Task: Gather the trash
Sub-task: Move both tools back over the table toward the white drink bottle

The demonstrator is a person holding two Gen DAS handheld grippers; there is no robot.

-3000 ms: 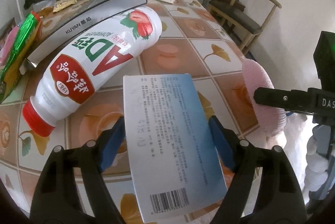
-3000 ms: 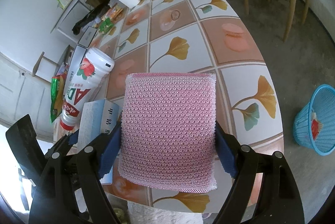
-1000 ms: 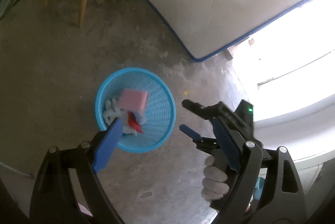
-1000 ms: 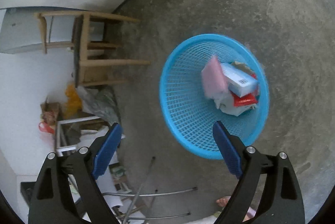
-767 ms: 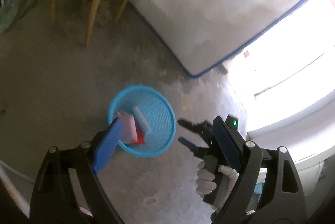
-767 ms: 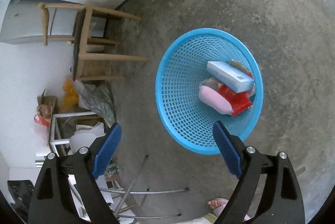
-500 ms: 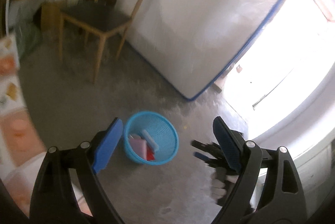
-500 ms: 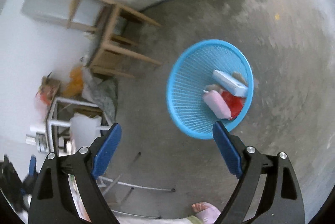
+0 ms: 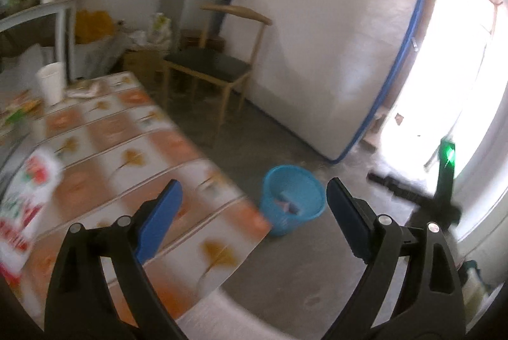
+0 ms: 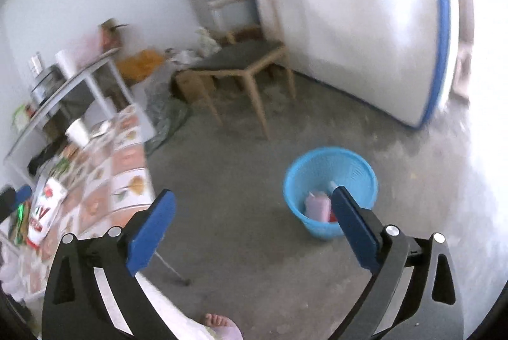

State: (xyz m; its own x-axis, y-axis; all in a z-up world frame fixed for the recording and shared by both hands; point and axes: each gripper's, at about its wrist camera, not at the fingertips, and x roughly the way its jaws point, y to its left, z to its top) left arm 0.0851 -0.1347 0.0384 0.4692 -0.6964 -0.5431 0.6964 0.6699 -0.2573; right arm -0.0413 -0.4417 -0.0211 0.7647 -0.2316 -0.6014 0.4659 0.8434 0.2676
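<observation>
Both claws are spread wide with nothing between their blue pads. My left claw [image 9: 252,203] hangs over the near corner of the tiled counter [image 9: 133,162]; my right claw [image 10: 250,206] hangs over bare concrete floor [image 10: 241,181], and its jaws have just been opening further, still with nothing between them.

The blue mesh basket [image 10: 352,168] stands on the floor just past the counter's corner, near the foot of a white mattress [image 9: 330,47] edged in blue that leans against the wall. In the right wrist view a pink sponge [image 10: 317,206] lies inside the basket, with a red scrap beside it partly hidden by my right pad. In the left wrist view the contents are only a pink and blue blur.

On the counter, a white drink bottle [image 9: 28,200] with a strawberry label lies at the left edge, blurred. A white cup [image 9: 50,82] stands at the far end, with loose wrappers near it that are too smeared to identify. A wooden chair [image 9: 219,66] with a dark seat stands on the floor beyond the counter.

The right claw shows as a dark shape at the right of the left wrist view, against the bright doorway.
</observation>
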